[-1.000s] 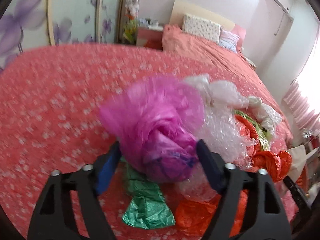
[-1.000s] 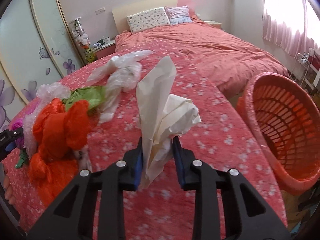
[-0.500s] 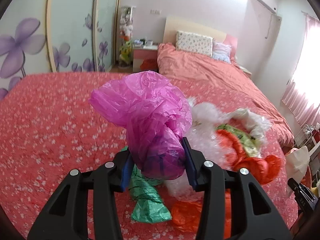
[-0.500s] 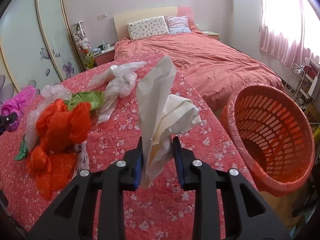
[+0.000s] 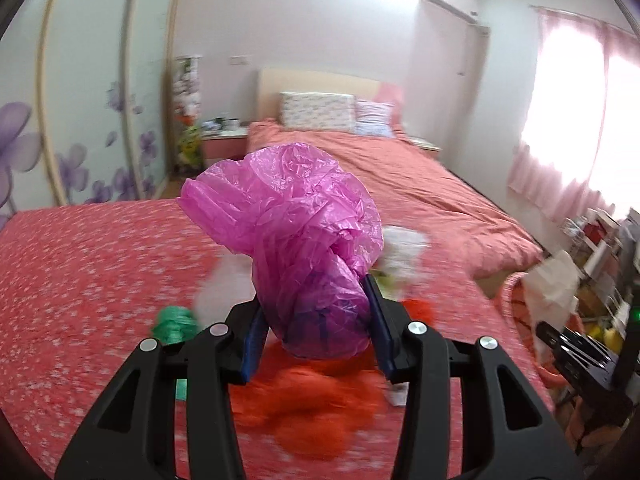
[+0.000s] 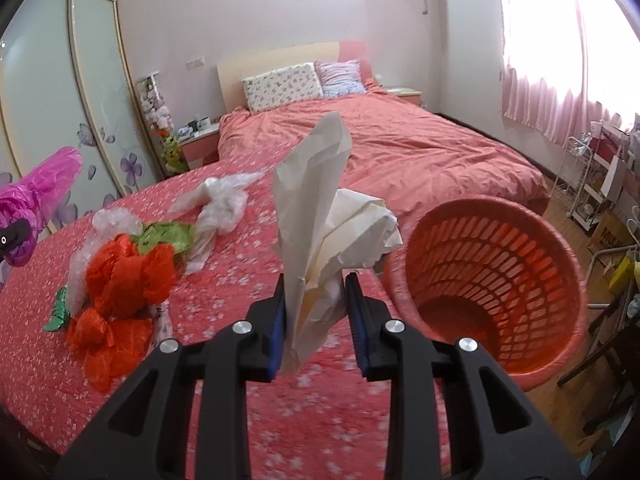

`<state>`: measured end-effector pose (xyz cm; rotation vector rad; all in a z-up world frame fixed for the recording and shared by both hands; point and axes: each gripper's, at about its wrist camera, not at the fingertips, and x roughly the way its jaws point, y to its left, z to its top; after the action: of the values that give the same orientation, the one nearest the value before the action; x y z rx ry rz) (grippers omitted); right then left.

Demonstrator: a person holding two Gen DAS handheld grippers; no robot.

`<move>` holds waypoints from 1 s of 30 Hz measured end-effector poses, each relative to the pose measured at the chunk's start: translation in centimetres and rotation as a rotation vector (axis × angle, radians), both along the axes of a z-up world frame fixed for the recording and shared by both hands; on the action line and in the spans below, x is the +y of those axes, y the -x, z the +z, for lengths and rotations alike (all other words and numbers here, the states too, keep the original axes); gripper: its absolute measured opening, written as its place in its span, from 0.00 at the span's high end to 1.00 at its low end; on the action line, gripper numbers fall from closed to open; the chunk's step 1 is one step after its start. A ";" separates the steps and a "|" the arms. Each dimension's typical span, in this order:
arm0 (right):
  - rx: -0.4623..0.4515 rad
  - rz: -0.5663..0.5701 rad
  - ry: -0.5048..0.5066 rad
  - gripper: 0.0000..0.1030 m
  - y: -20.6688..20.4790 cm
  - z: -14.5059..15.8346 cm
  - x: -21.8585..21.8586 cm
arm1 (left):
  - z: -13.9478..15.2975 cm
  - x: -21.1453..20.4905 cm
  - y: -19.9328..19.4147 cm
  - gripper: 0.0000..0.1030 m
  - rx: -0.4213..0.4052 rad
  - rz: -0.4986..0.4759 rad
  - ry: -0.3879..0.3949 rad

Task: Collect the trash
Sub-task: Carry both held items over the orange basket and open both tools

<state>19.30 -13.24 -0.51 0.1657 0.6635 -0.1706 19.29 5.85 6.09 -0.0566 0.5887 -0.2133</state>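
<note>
Left tongs [image 5: 316,328] clamp pink bag [image 5: 296,232] — right tongs [image 6: 316,312] clamp crumpled paper [image 6: 332,232]

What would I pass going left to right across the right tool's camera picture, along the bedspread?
Magenta plastic bag held up at the left edge → red plastic bag → clear plastic bag → crumpled cream paper in the right tool → orange laundry basket.
</note>
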 end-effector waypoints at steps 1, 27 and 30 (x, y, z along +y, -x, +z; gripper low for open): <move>-0.007 -0.008 0.004 0.73 0.3 0.3 -0.4 | 0.0 -0.8 0.2 0.56 -0.001 -0.024 0.005; -0.042 -0.270 -0.039 0.73 3.9 -0.7 -16.6 | -5.2 -24.4 -1.4 0.56 0.118 -0.563 0.083; -0.040 -0.276 -0.050 0.73 3.9 -1.1 -17.7 | -5.7 -25.6 -1.4 0.56 0.129 -0.582 0.079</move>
<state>15.42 -30.90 -1.59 0.3087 0.6038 -0.4153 20.66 -19.74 0.38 0.0269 0.7159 -0.8032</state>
